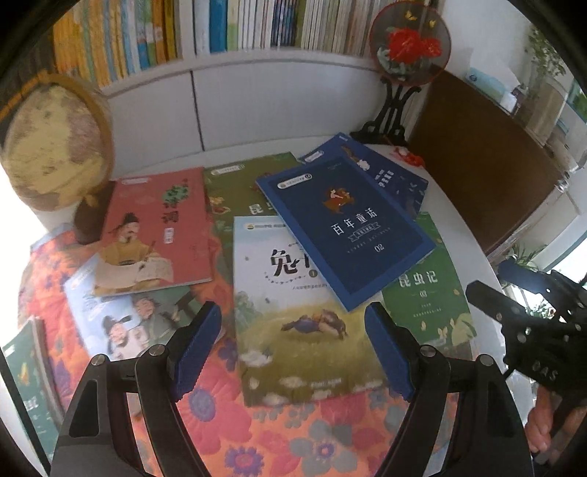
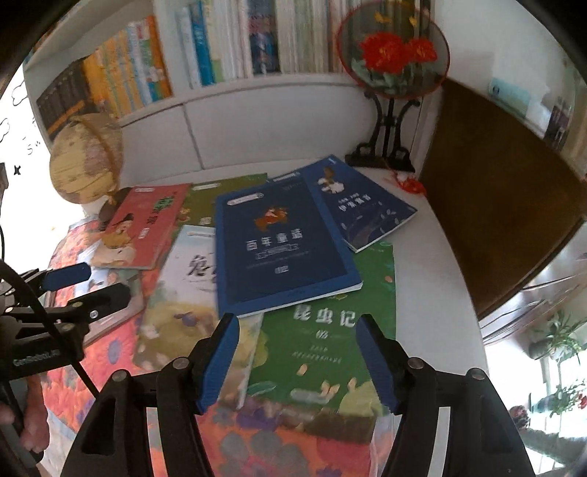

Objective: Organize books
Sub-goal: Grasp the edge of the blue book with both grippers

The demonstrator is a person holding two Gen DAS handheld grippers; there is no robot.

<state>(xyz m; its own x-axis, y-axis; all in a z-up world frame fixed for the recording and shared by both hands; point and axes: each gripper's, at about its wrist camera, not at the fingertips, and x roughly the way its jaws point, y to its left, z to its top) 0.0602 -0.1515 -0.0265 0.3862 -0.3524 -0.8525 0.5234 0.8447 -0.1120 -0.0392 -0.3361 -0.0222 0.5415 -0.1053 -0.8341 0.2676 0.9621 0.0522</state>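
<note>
Several children's books lie scattered on a white table (image 1: 462, 235). A dark blue book (image 1: 345, 227) (image 2: 279, 242) tops the pile, over a white rabbit book (image 1: 293, 330) (image 2: 183, 293) and a green book (image 1: 429, 301) (image 2: 330, 330). A red book (image 1: 154, 227) (image 2: 143, 227) lies left, a second blue book (image 1: 389, 172) (image 2: 363, 205) behind. My left gripper (image 1: 293, 312) hovers open over the white book, holding nothing. My right gripper (image 2: 298, 321) hovers open over the green book, also without anything in it.
A globe (image 1: 51, 146) stands at the back left and a round flower ornament (image 1: 409, 40) on a black stand at the back right. A full bookshelf (image 1: 220, 25) runs behind. A floral cloth (image 1: 220, 403) covers the near table. A brown panel (image 1: 477, 165) borders the right.
</note>
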